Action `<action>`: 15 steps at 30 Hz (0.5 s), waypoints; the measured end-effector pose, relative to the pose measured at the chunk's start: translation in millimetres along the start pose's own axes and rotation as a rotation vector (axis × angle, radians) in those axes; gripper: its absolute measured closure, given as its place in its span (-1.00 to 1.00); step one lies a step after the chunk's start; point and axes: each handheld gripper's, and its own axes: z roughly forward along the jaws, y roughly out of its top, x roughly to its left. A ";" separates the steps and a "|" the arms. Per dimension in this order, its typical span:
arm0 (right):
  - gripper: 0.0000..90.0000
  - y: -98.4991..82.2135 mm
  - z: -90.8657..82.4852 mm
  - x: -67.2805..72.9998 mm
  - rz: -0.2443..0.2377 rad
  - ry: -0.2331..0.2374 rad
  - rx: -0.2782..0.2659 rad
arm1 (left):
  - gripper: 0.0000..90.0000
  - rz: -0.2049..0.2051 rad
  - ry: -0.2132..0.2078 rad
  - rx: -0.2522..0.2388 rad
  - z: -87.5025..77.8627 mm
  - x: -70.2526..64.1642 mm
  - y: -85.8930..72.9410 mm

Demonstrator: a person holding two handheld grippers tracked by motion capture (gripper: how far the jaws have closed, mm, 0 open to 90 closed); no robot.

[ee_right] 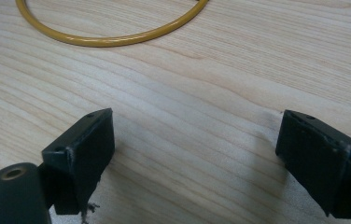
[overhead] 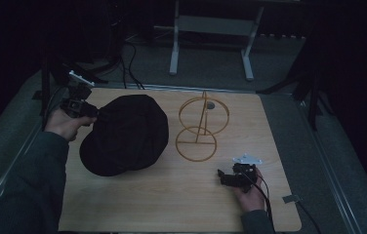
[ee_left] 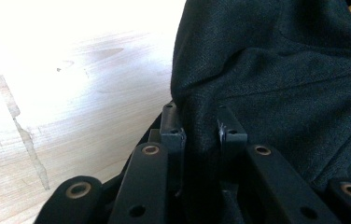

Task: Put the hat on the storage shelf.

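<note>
I take the wire stand [overhead: 201, 127] as my landmark: a yellow-gold frame with a flat base ring lying on the wooden surface [overhead: 172, 204] and an upright ring rising from it on a thin post. To the left of the stand, just beside its base ring, lies the black hat [overhead: 125, 134], slumped flat with its crown uppermost. My left gripper [overhead: 90, 111] sits at the edge of the hat farthest from the stand, and in the left gripper view its fingers [ee_left: 172, 131] are closed on a raised fold of the dark cloth [ee_left: 276, 84], which bunches up between them; I judge this edge grip is chosen so the hat can be lifted without crushing its crown. My right gripper [overhead: 224, 178] rests low on the surface, nearer me than the stand and slightly to its right, apart from it. Its fingers [ee_right: 84, 154] stand wide apart with nothing between them, pointed toward the base ring [ee_right: 110, 35], which I read as readiness to steady the stand. As for holders, the stand carries nothing at present: both rings are bare. I judge the hat is meant for the upright ring.
</note>
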 end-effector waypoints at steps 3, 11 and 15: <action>-0.74 0.0 0.0 0.0 0.000 0.000 0.000 | 0.72 0.006 -0.004 0.001 -1.1 0.5 0.9; -0.74 0.0 0.0 -0.1 -0.001 0.000 0.000 | 0.72 0.036 -0.010 -0.002 -9.0 -4.6 8.4; -0.74 0.0 0.0 -0.1 -0.001 0.000 -0.001 | 0.72 0.037 -0.019 -0.006 -10.2 -5.9 12.0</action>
